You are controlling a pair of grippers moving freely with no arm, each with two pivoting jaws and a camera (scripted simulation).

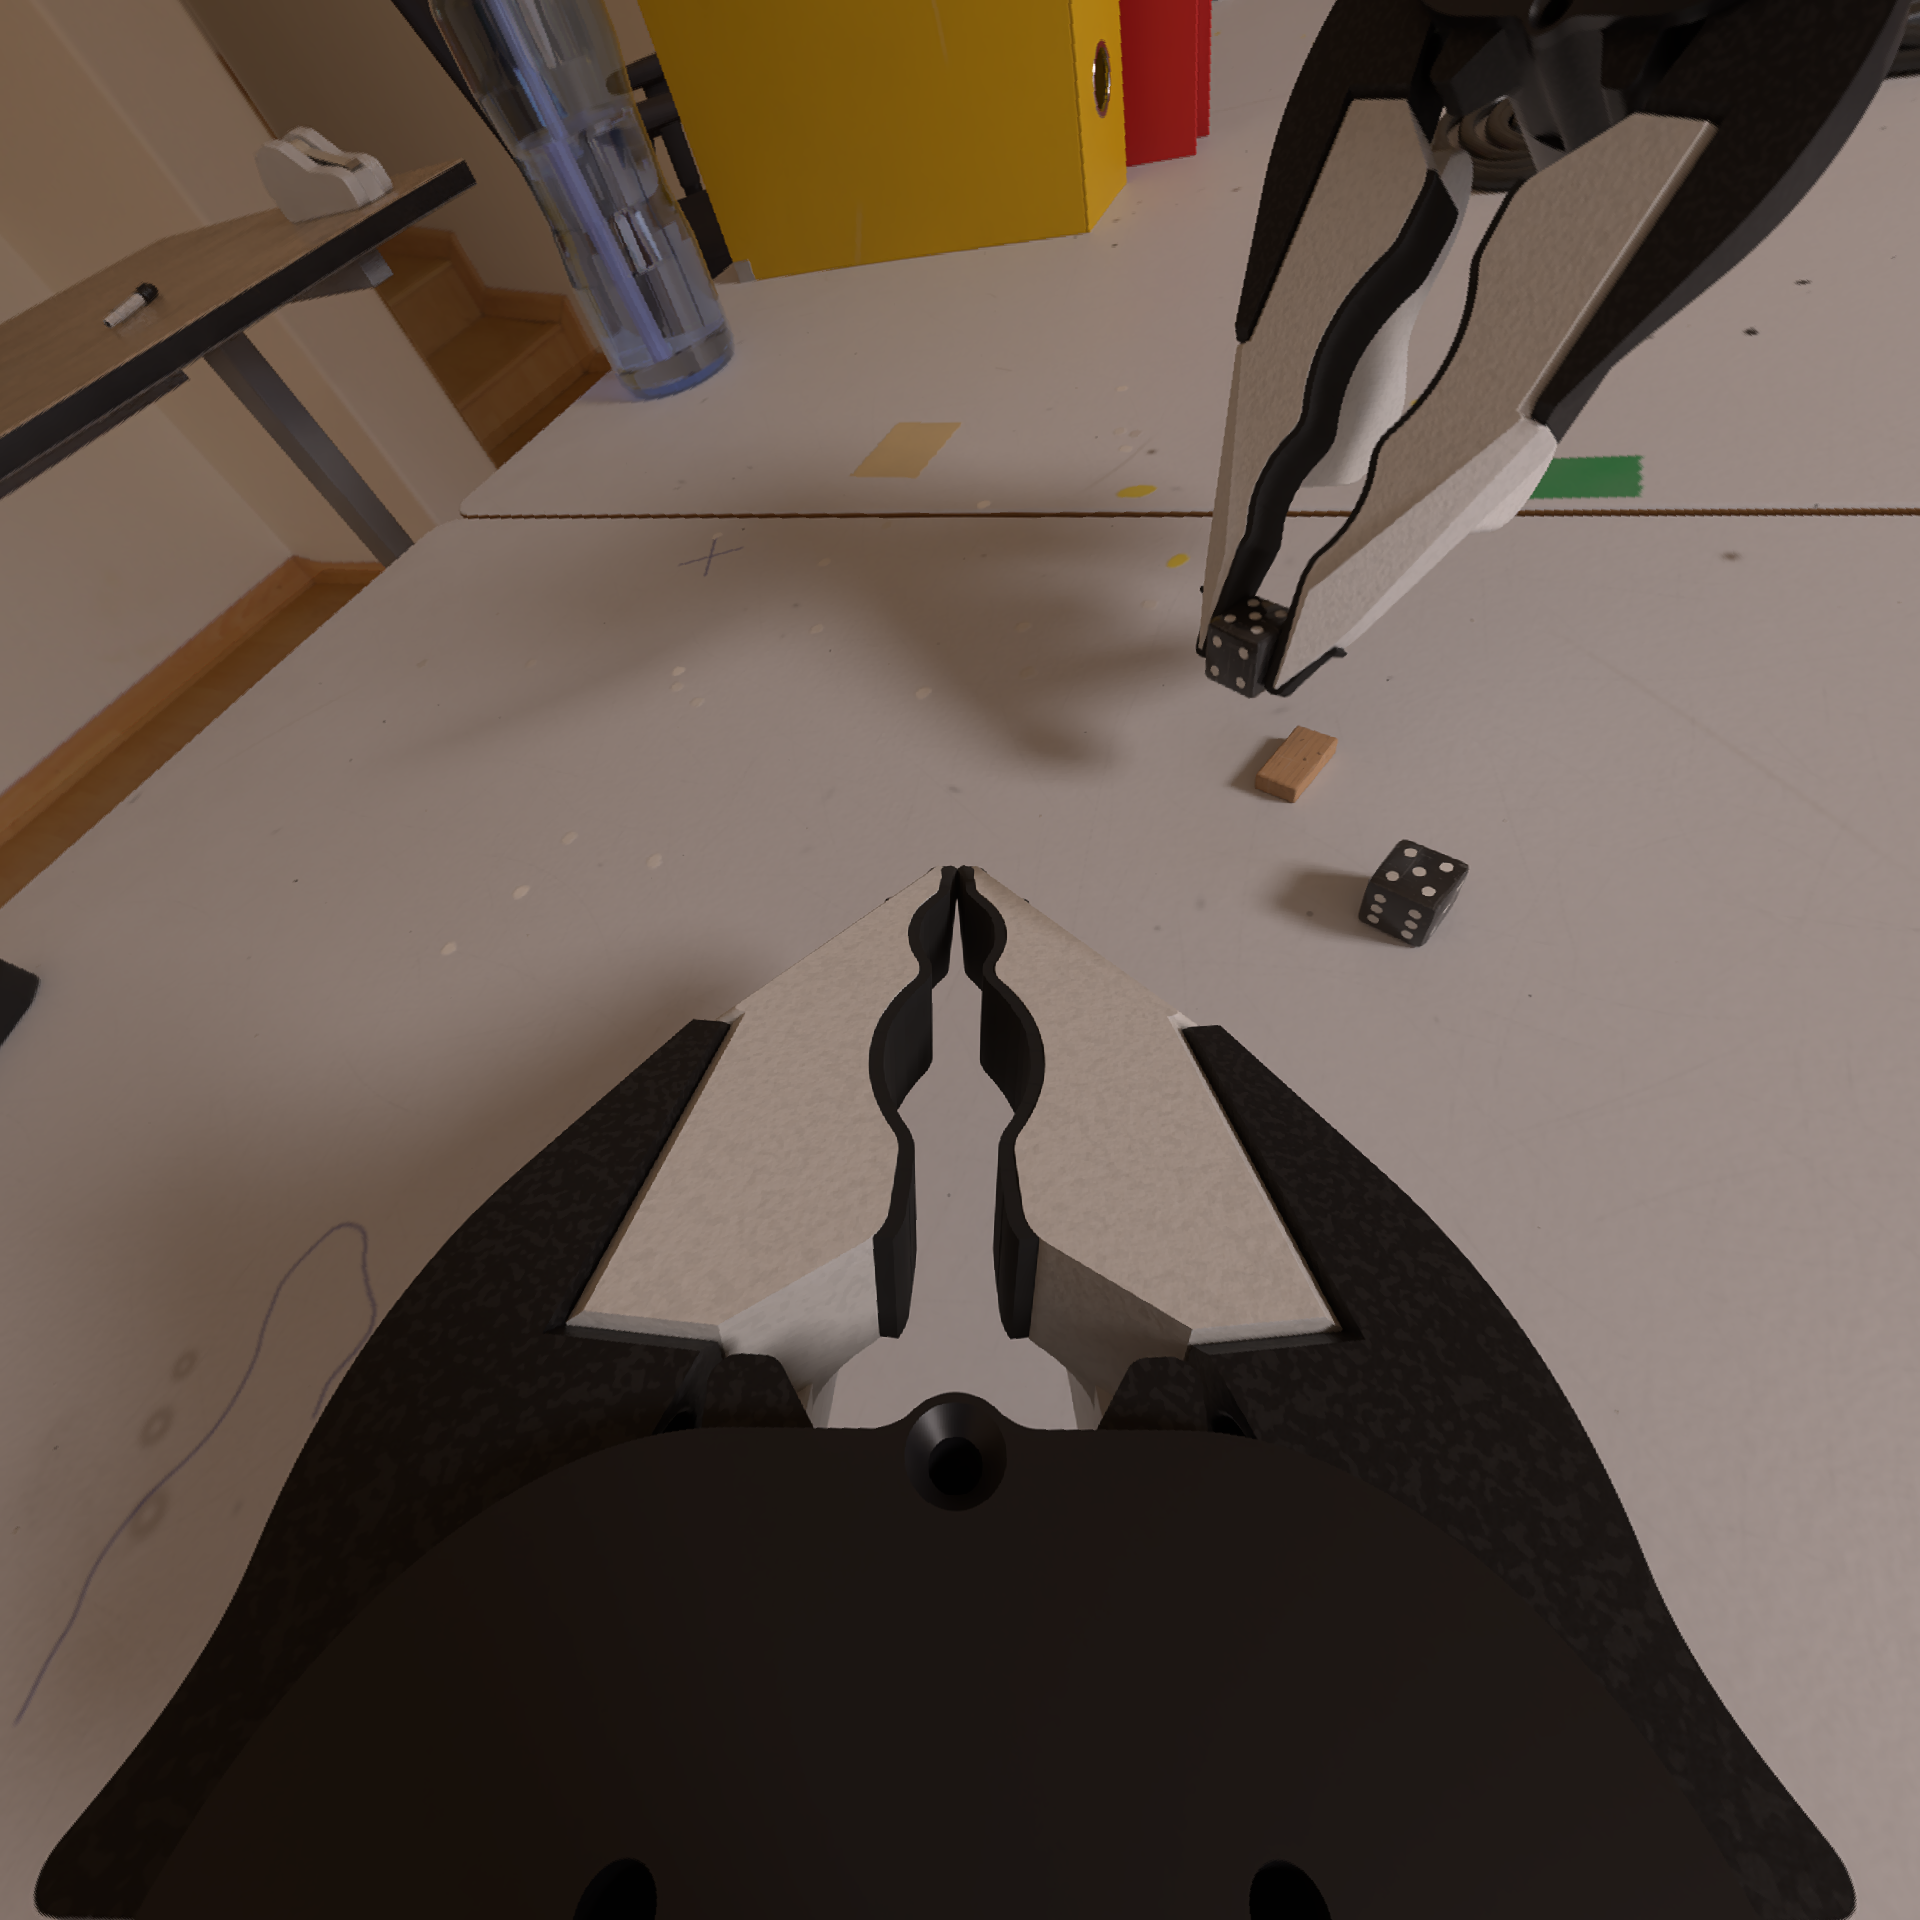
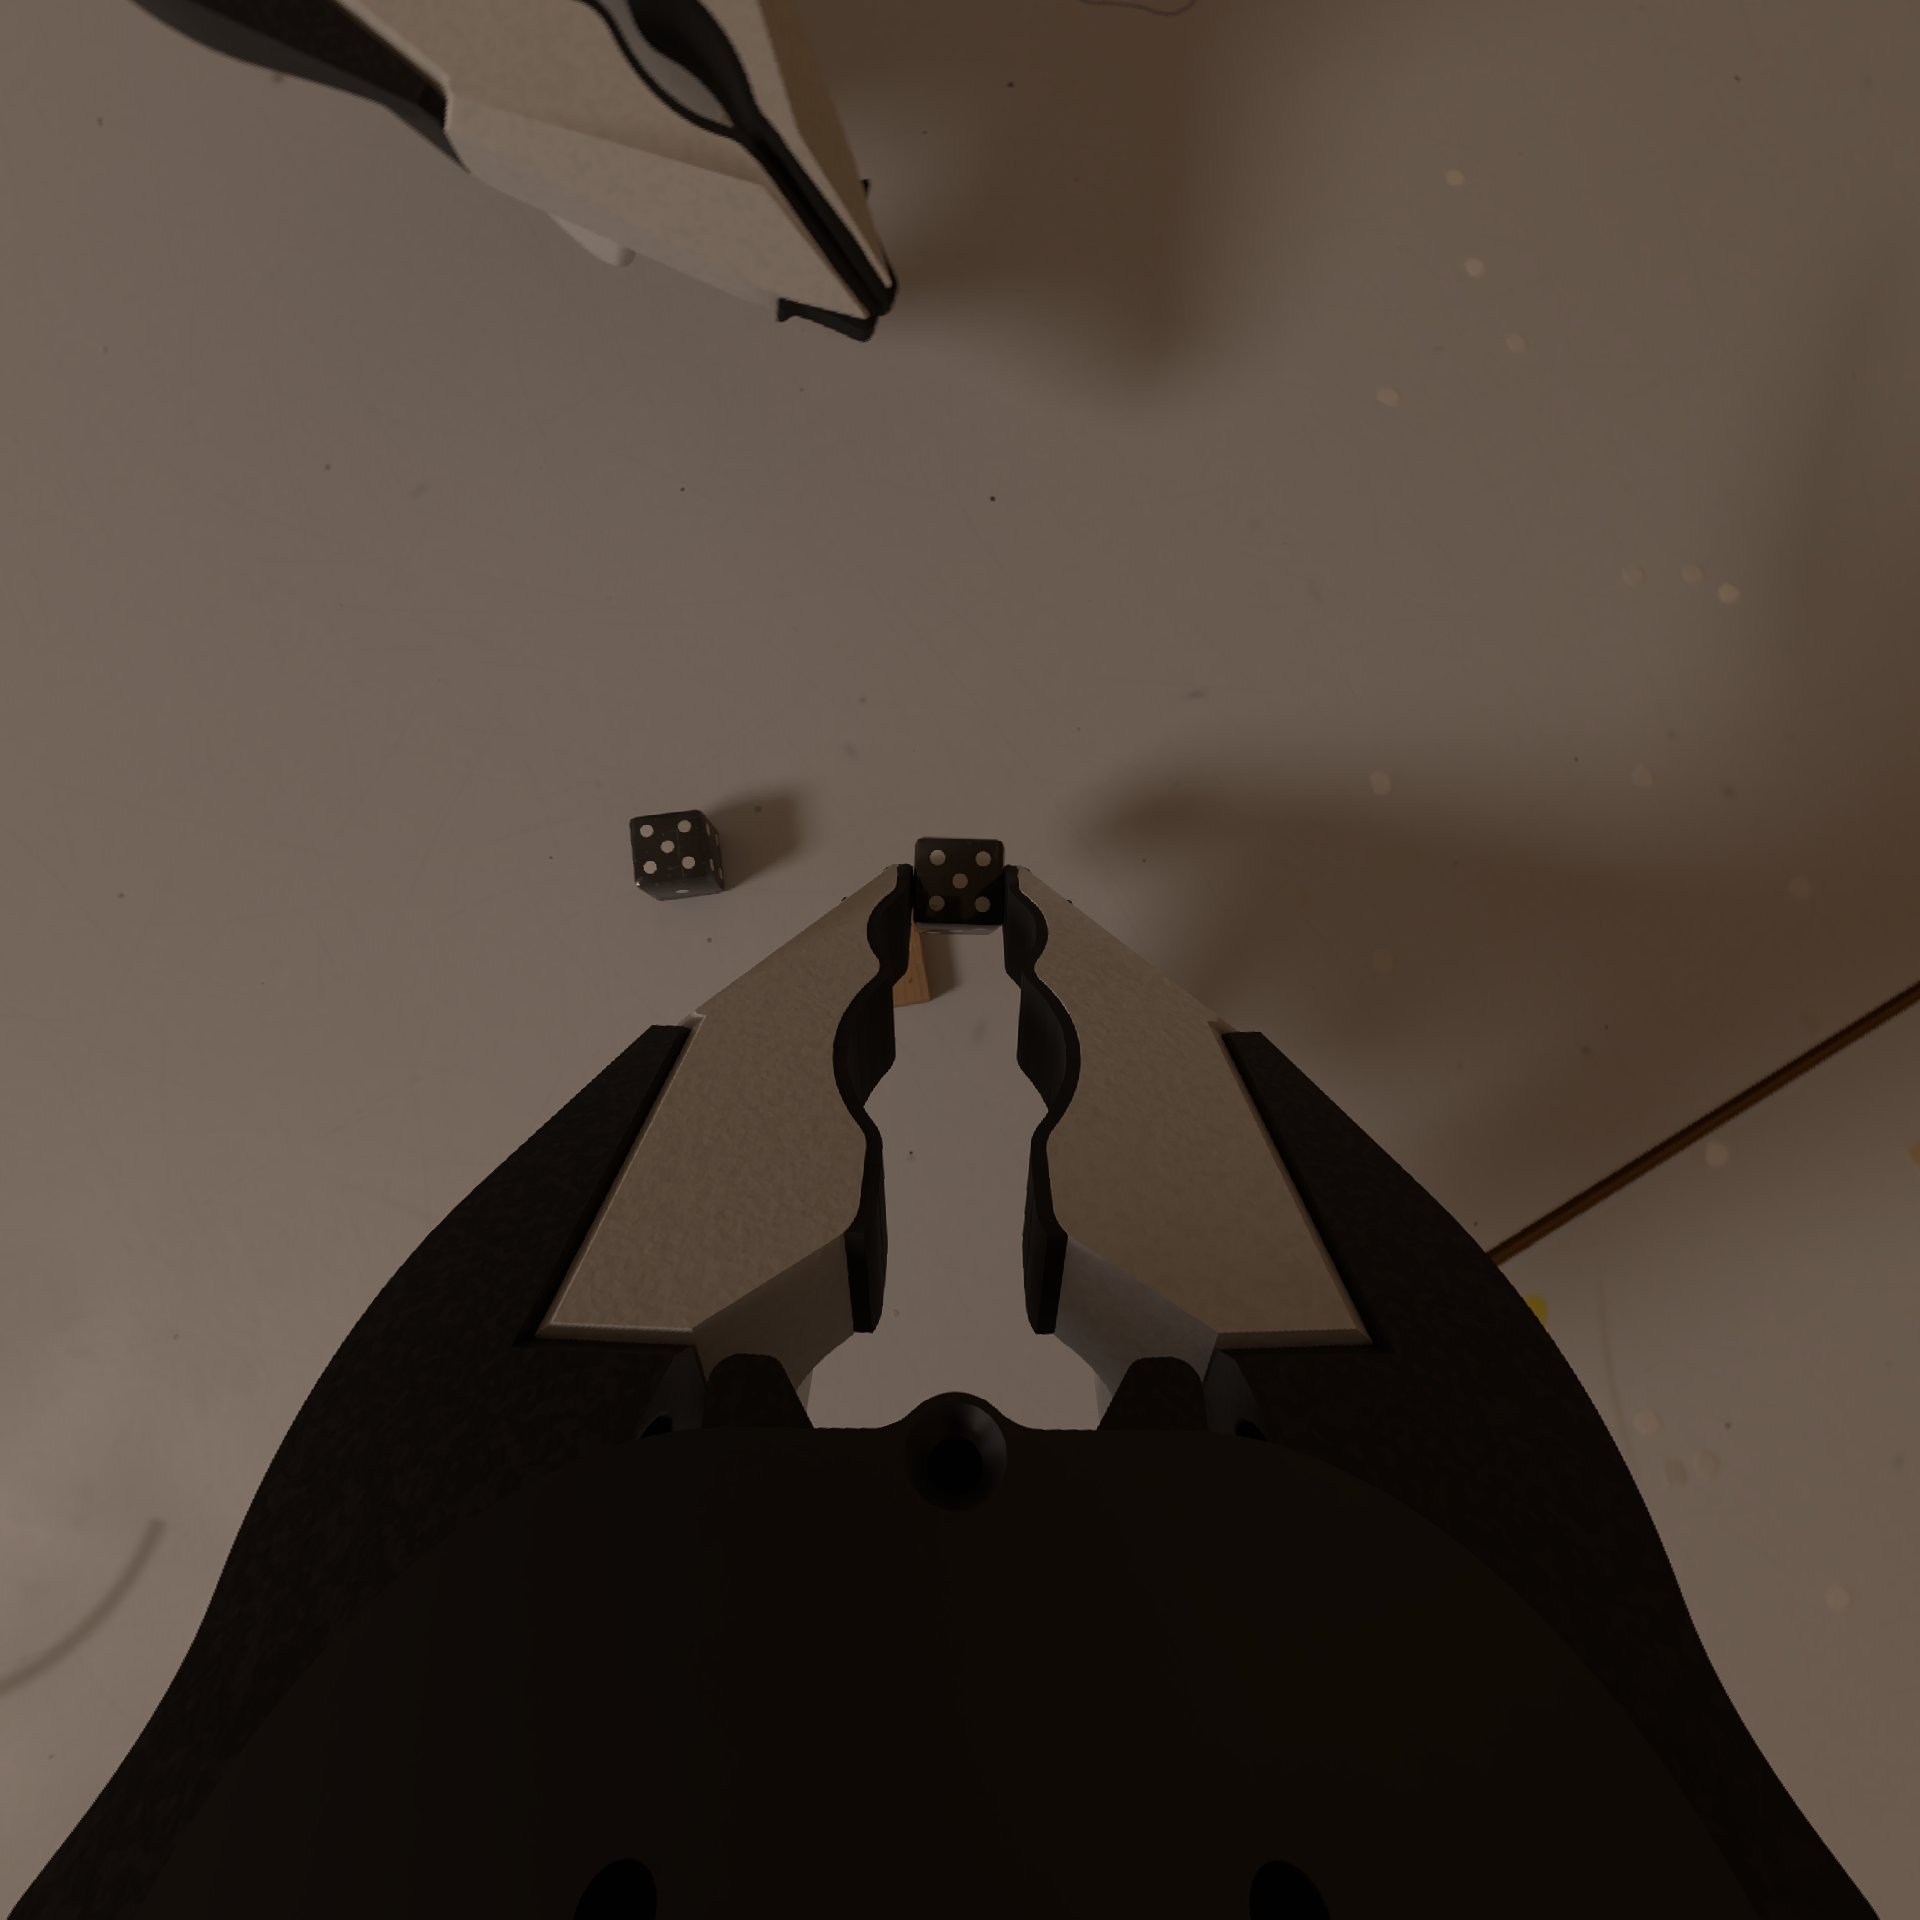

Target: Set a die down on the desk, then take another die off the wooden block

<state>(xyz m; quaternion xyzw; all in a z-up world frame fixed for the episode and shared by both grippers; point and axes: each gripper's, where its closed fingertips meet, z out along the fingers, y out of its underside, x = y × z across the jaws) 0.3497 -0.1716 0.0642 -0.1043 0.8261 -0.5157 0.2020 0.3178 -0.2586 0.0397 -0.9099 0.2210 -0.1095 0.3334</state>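
Black with pale pips, one die [image 2: 958,883] sits clamped between the tips of the right gripper [image 2: 958,896], its jaws clenched on two opposite faces with the five-pip face toward the camera. From the left wrist view the same gripper [image 1: 1252,649] hangs above the desk [image 1: 727,727] with this held die [image 1: 1242,644] clear of the wooden block [image 1: 1295,764], which lies bare just nearer and a little to the right of it; the block's long axis runs slantwise, near-left to far-right. In the right wrist view only a sliver of the block [image 2: 918,977] peeks out behind the left finger, directly beneath the held cube. A second die [image 1: 1411,894] rests on the desk nearer still and to the right of the block, apart from it and untouched. The left gripper [image 1: 956,873] has its jaws pressed together on nothing and hovers well to the left of both dice. Judging from this, the lift-off from the block looks done, so the right gripper is the one placed to finish. Open desk spreads on every side; the clear bottle [image 1: 613,208], yellow binder [image 1: 883,125] and red binder [image 1: 1164,78] stand far off, and the desk's left edge is well away.
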